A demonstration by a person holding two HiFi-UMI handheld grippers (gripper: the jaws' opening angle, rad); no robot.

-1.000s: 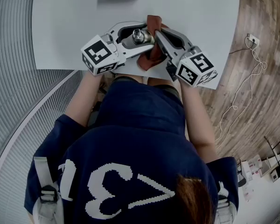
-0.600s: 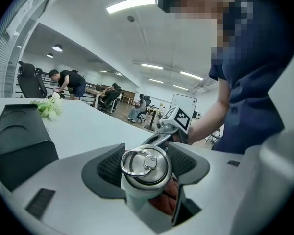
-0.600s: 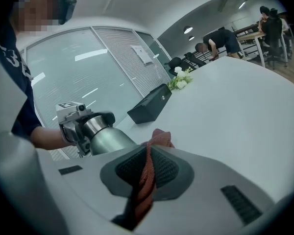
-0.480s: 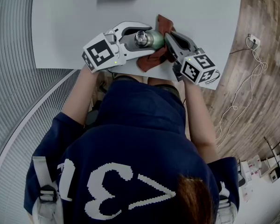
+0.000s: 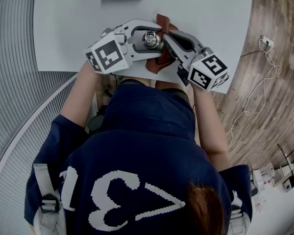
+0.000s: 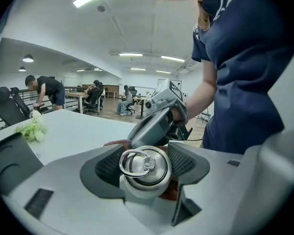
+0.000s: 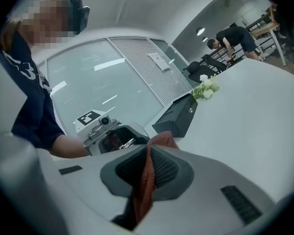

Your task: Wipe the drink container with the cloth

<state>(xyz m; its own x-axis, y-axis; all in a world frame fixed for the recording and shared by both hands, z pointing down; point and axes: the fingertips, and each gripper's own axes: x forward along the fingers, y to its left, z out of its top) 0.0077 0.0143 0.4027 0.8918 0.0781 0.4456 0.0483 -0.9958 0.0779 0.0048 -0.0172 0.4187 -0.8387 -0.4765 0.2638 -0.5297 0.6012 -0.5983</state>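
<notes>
Grips the drink container (image 5: 151, 39) in the left gripper (image 6: 146, 164), both pads tight on its body, ringed cap showing, over the white table's (image 5: 78, 23) near edge. Pinches the rust-red cloth (image 5: 161, 22) in the right gripper (image 7: 148, 170) (jaws nearly together), cloth lying against the container.

head view overhead; gripper views close, sharing cloth (image 7: 146, 176)

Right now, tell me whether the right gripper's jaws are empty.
No, the right gripper pinches the red cloth between its closed jaws.
</notes>
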